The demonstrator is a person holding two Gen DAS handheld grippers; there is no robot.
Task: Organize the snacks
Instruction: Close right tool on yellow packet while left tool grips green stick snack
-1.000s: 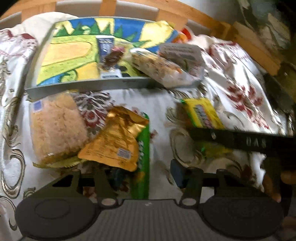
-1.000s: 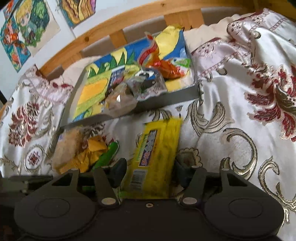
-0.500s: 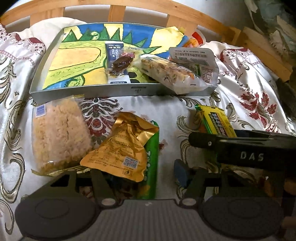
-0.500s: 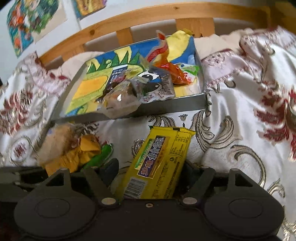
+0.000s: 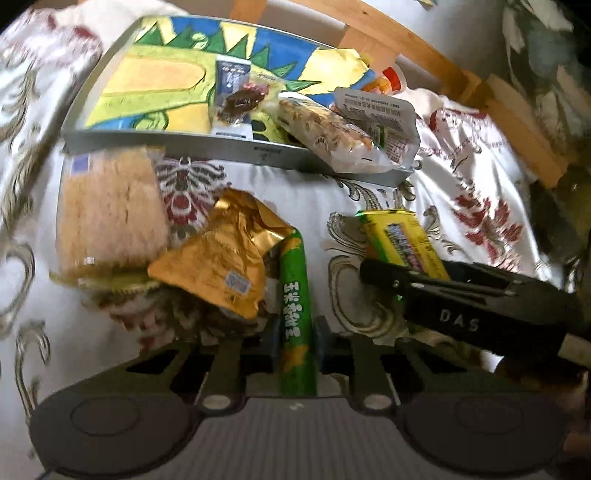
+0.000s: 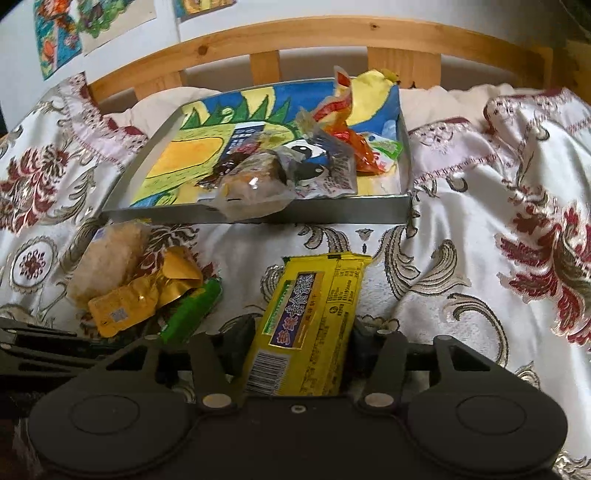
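Left gripper (image 5: 295, 338) pinches the green stick pack (image 5: 295, 306); right gripper (image 6: 295, 341) is closing around the yellow pack (image 6: 314, 325). Floral bedspread (image 6: 461, 229), wooden headboard (image 6: 295, 37), one tray (image 6: 332, 210).

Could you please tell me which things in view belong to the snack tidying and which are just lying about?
Part of the job:
- green snack stick, clamped in the left gripper
- yellow packet, between the closing jaws of the right gripper
- gold pouch
- rice cracker pack
- painted tray already holding snacks

Just lying about:
- floral bedspread
- wooden bed rail
- wall pictures
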